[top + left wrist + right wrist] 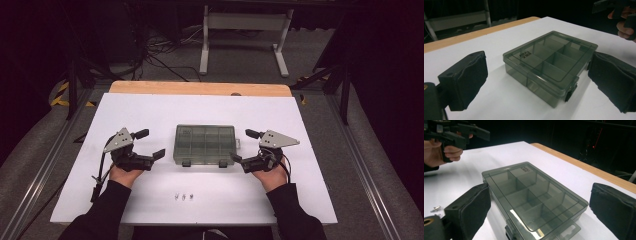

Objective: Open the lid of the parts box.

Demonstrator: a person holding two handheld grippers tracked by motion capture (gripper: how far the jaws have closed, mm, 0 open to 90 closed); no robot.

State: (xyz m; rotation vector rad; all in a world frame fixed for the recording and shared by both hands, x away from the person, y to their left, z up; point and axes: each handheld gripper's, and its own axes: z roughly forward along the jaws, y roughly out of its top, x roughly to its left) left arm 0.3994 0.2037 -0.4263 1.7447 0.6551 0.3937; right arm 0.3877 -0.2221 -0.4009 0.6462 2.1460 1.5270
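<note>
**A:** High view has the smoky compartment box (205, 144) sitting about mid-surface on the white board (150, 107), latches facing the near edge, lid shut. Left gripper (149, 144) is off its left side, right gripper (243, 146) off its right, both a little apart from it. Why flank it like that?

**B:** My guess is they're squaring up to pop the two latches (186, 163) on the near side, or pin the box from both ends so it won't skid. Both sets of tongs are spread wide with nothing in them; in the left gripper view the pads (466, 80) sit either side of the box (549, 66) without touching.

**A:** Anything inside?

**B:** Through the clear lid in the right gripper view, the divided cells of the box (531, 195) look empty, as far as I can tell. There are a few tiny metal bits (183, 196) near the near edge of the board, well apart from the box. Probably those go in once it's open, but they're too small to identify.
</note>
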